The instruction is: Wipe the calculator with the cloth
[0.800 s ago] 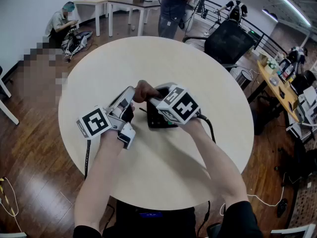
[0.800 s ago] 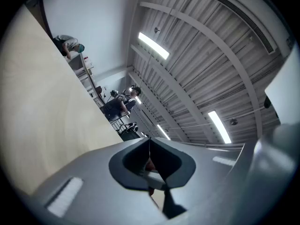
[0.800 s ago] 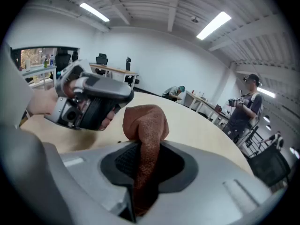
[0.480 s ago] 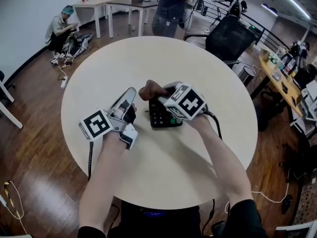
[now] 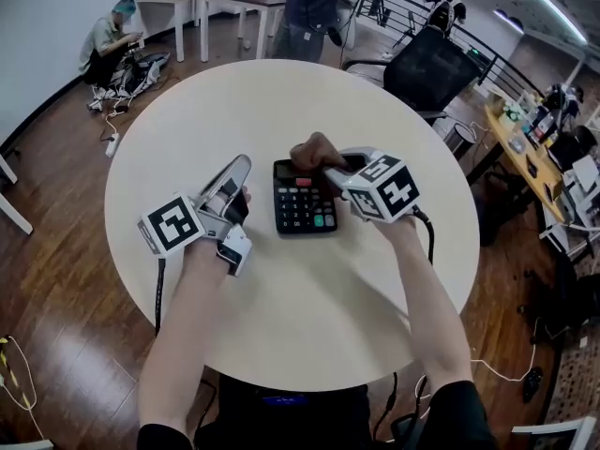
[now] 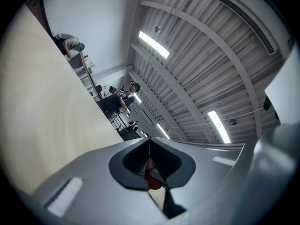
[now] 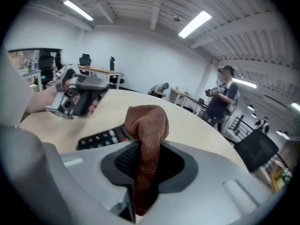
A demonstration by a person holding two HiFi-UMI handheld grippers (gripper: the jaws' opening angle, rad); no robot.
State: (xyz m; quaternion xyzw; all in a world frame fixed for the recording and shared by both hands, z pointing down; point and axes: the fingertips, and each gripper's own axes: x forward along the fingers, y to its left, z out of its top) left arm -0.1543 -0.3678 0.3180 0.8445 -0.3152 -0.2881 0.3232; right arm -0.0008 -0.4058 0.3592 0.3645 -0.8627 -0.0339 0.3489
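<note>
A black calculator (image 5: 302, 199) lies flat near the middle of the round pale table (image 5: 187, 101). My right gripper (image 5: 330, 163) is shut on a brown cloth (image 5: 316, 150), and the cloth bunch sits at the calculator's far right corner. In the right gripper view the cloth (image 7: 148, 123) stands up out of the pinched jaws, with the calculator (image 7: 104, 137) beyond it to the left. My left gripper (image 5: 240, 165) rests on the table just left of the calculator, shut and empty. In the left gripper view its jaws (image 6: 150, 159) meet in a thin line, pointing up past the table's edge toward the ceiling.
A black office chair (image 5: 431, 71) stands behind the table at the right. One person stands at the back (image 5: 305, 12) and another crouches by the far left wall (image 5: 111, 37). A cluttered desk (image 5: 544, 148) runs along the right side. Cables hang from both grippers toward me.
My right gripper has slid the cloth to the right and away, off the keypad, so the calculator's keys now show. The left gripper has stayed beside the calculator.
</note>
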